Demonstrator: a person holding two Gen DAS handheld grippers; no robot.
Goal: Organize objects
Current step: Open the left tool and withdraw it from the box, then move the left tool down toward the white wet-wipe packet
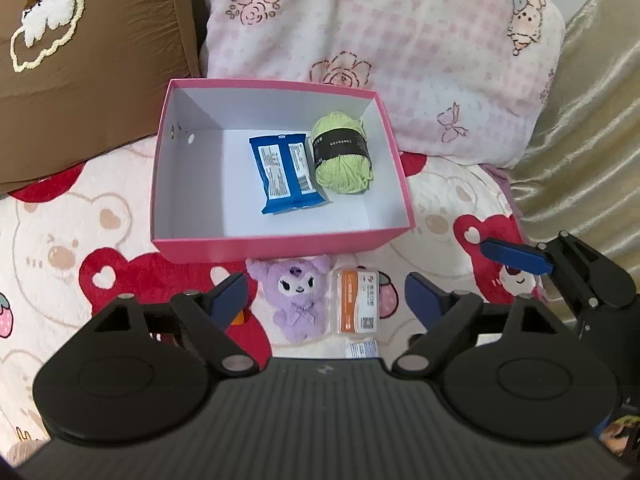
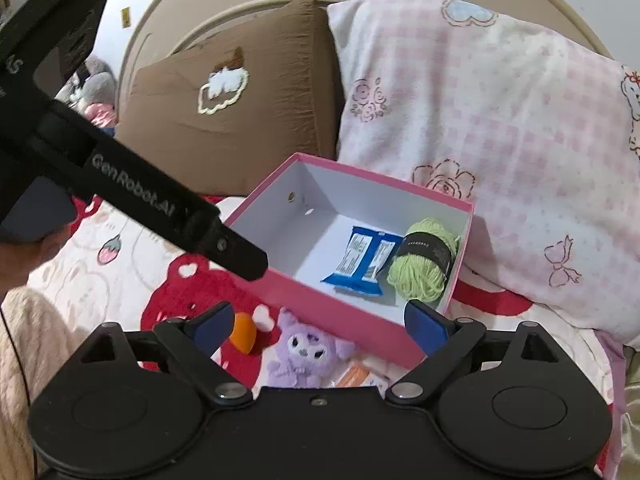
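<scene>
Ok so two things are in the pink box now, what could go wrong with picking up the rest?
1. The purple plush and the orange packet lie close side by side against the pink box; wide-open jaws could catch both or shove the box.
2. The left gripper and right gripper hang close together, so they might collide when reaching.
3. The orange piece sits partly hidden behind a finger and could be missed.

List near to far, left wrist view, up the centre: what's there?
purple plush → pink box near wall → blue packet beside green yarn, both inside the box → pink checked pillow.
</scene>
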